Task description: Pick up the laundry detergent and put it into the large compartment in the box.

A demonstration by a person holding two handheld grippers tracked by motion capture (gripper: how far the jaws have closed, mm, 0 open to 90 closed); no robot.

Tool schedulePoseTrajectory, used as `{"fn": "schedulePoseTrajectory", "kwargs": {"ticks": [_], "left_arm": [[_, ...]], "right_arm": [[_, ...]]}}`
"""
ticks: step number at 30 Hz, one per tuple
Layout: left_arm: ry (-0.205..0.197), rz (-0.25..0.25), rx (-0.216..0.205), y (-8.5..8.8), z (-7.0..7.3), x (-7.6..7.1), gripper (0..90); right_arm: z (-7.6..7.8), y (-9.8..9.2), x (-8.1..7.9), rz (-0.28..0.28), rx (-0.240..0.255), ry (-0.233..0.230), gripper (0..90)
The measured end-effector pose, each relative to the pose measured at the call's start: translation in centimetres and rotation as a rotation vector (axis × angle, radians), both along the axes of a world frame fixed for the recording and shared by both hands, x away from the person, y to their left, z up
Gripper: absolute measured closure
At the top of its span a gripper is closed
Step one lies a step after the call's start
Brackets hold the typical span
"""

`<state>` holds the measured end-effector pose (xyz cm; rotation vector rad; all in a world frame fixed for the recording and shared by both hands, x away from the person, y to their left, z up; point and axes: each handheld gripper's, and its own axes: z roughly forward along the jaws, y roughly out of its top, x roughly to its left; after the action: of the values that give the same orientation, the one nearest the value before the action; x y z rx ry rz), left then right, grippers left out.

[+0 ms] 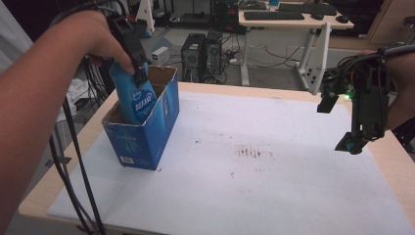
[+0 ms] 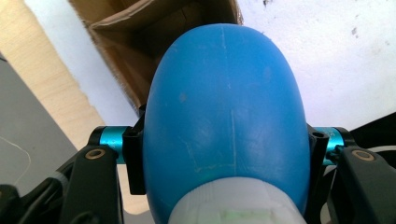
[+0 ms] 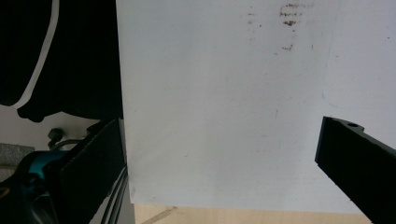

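Observation:
A blue bottle [image 1: 136, 100] with a printed label stands tilted, its lower part inside an open blue cardboard box [image 1: 142, 139] at the table's left. My left gripper [image 1: 138, 73] is shut on the bottle's upper part and points down into the box. In the left gripper view the bottle [image 2: 224, 121] sits between the two black jaws, its white cap nearest the camera, and the box's brown inside [image 2: 140, 42] lies beyond it. My right gripper [image 1: 355, 142] hangs above the table's right side, open with nothing between its jaws, which stand wide apart in the right gripper view.
A white sheet [image 1: 274, 171] with a brown stain [image 1: 252, 152] covers the wooden table [image 1: 391, 156]. Black cables [image 1: 73, 161] trail down past the table's left edge. Behind the table stand computer towers [image 1: 200, 56] and a desk with keyboards [image 1: 274, 15].

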<state>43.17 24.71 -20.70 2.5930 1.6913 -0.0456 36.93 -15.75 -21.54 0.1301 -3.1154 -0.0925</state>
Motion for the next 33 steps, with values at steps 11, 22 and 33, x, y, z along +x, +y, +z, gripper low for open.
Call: {"fn": "schedulePoseTrajectory", "kwargs": {"ticks": [11, 22, 33], "left_arm": [[0.033, -0.151, 0.042, -0.3, -3.6, -0.1, 38.3], [0.008, -0.343, 0.087, -0.9, -6.1, -0.4, 38.3], [0.001, -0.459, 0.099, -0.8, -7.9, -0.5, 38.2]], "right_arm": [[0.0, -0.1, 0.1, -0.004, -0.001, 0.0, 0.7], [-0.4, -0.2, 0.1, -0.005, 0.003, 0.004, 0.8], [-0.6, -0.2, 0.2, -0.005, 0.005, 0.007, 0.8]]}}
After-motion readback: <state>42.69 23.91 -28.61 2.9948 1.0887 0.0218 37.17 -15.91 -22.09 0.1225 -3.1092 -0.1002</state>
